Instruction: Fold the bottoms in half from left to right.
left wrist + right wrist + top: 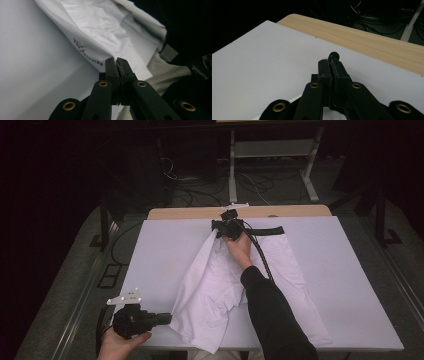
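A white garment point(215, 285) with a black waistband point(265, 231) lies crumpled on the white table cover point(350, 285). My right gripper point(216, 226) is at the far end, shut on the left end of the waistband; in the right gripper view a black bit point(334, 54) sticks out between the shut jaws of that gripper point(331, 62). My left gripper point(167, 319) is at the near left, level with the table edge. In the left gripper view the left gripper point(116, 61) is shut on the garment's edge point(105, 22), next to a printed logo point(87, 53).
The person's dark sleeve point(270, 315) reaches across the garment. A bare wooden strip point(190, 213) of the table runs along the far edge. Beyond it are loose cables point(250, 182) and a white stand point(310, 175) on the floor. The white cover point(160, 250) left of the garment is bare.
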`<state>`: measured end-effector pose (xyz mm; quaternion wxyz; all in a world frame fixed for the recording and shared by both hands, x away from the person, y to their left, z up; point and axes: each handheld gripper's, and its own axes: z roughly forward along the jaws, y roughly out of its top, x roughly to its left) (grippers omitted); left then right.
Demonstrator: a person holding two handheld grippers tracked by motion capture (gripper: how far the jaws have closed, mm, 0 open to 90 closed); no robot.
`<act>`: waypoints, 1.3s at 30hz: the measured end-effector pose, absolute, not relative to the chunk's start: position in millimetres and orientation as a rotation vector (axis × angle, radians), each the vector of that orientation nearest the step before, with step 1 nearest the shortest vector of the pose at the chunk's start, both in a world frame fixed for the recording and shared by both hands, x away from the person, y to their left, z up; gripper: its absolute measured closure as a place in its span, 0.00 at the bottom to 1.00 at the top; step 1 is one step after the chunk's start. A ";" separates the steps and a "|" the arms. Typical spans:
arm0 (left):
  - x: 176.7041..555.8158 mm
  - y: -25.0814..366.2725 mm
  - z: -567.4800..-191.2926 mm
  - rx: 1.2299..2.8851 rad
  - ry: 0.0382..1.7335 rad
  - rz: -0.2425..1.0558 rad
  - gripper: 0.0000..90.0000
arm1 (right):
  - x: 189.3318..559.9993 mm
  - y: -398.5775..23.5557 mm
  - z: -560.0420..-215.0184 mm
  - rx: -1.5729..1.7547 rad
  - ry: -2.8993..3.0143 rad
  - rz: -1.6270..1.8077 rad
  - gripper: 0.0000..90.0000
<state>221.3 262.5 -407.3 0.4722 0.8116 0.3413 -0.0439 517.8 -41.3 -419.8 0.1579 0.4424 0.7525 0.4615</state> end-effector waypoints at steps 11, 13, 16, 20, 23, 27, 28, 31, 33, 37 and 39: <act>215.0 235.5 -394.8 2.001 0.712 -0.084 0.97 | 519.8 -58.8 -408.2 1.279 2.148 1.310 0.95; 213.3 230.7 -390.7 2.004 0.688 -0.078 0.97 | 520.6 -63.2 -405.6 1.281 2.142 1.311 0.95; 212.2 226.0 -386.7 1.993 0.658 -0.081 0.97 | 522.0 -71.0 -401.1 1.297 2.133 1.320 0.95; 212.8 220.8 -382.6 1.980 0.628 -0.084 0.97 | 523.3 -80.3 -395.6 1.297 2.124 1.350 0.95; 214.4 216.4 -380.0 1.976 0.616 -0.087 0.97 | 525.0 -86.1 -392.3 1.298 2.120 1.359 0.95; 219.0 205.8 -377.2 1.973 0.582 -0.104 0.97 | 526.7 -92.7 -389.0 1.307 2.110 1.355 0.95; 219.8 203.0 -376.6 1.975 0.573 -0.108 0.97 | 527.6 -95.2 -388.6 1.309 2.107 1.355 0.95; 221.8 190.4 -374.0 1.993 0.532 -0.115 0.97 | 529.0 -99.3 -388.1 1.320 2.109 1.352 0.95; 222.9 181.7 -372.9 1.999 0.506 -0.129 0.97 | 529.3 -101.7 -387.5 1.321 2.111 1.346 0.95; 225.4 166.4 -371.7 2.002 0.457 -0.155 0.97 | 529.2 -105.8 -386.0 1.321 2.117 1.339 0.95; 226.1 159.4 -371.1 2.004 0.442 -0.166 0.97 | 529.1 -107.9 -384.9 1.320 2.117 1.337 0.95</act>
